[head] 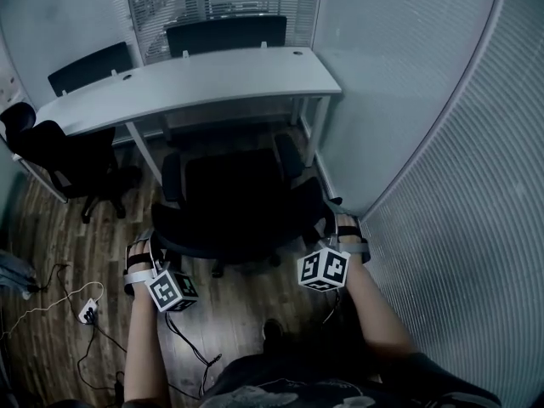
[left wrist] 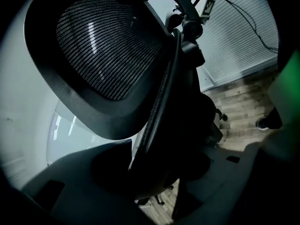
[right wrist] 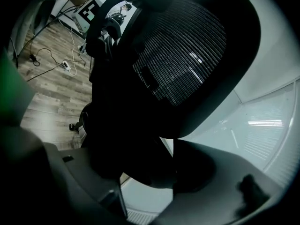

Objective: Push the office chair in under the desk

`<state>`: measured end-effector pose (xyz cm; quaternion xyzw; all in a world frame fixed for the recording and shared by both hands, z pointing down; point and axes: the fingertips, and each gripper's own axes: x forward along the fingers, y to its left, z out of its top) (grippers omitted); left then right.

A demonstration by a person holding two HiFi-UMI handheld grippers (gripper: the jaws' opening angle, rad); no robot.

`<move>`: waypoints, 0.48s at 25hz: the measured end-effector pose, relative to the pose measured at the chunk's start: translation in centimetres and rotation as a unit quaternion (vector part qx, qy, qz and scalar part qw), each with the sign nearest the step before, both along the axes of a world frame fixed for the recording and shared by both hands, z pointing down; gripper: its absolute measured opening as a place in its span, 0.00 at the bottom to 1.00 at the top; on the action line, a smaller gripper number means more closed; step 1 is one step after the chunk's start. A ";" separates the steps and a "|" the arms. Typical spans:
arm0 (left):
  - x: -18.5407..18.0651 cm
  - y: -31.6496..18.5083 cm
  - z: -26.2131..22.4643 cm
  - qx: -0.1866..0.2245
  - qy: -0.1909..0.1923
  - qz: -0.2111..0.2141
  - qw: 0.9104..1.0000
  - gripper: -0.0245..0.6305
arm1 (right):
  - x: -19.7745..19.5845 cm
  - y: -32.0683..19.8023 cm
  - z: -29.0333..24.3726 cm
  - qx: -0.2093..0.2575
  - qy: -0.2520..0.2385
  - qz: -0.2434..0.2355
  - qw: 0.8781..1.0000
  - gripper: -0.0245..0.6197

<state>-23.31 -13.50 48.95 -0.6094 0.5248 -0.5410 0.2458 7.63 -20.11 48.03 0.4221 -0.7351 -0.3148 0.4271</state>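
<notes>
The black mesh office chair (head: 234,202) stands on the wood floor just in front of the white desk (head: 195,83), with its seat toward the desk. My left gripper (head: 150,257) is at the left edge of the backrest and my right gripper (head: 342,241) at the right edge. In the left gripper view the backrest frame (left wrist: 161,93) runs down between the jaws of the left gripper (left wrist: 154,172), which are closed on it. In the right gripper view the mesh back (right wrist: 187,50) fills the frame and its rim sits clamped in the right gripper (right wrist: 154,168).
A second black chair (head: 72,155) stands at the left end of the desk, and two more (head: 225,32) are behind it. A frosted, ribbed wall (head: 442,143) is close on the right. Cables and a power strip (head: 87,311) lie on the floor at left.
</notes>
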 end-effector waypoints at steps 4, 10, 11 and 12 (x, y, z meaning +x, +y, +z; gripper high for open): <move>-0.4 -2.3 0.4 -0.017 0.002 -0.016 1.000 0.43 | -0.6 -3.3 0.1 -0.002 0.002 -0.005 1.000 0.48; -1.4 -6.2 0.2 -0.019 -0.005 -0.029 0.999 0.42 | -1.7 -7.8 0.0 0.005 0.002 -0.014 1.000 0.48; -1.7 -6.8 0.3 -0.022 -0.006 -0.032 0.999 0.42 | -2.0 -8.5 0.0 0.004 0.002 -0.015 1.000 0.48; -2.0 -7.4 0.3 -0.024 -0.008 -0.034 0.999 0.42 | -2.3 -9.2 0.0 0.004 0.001 -0.018 1.000 0.48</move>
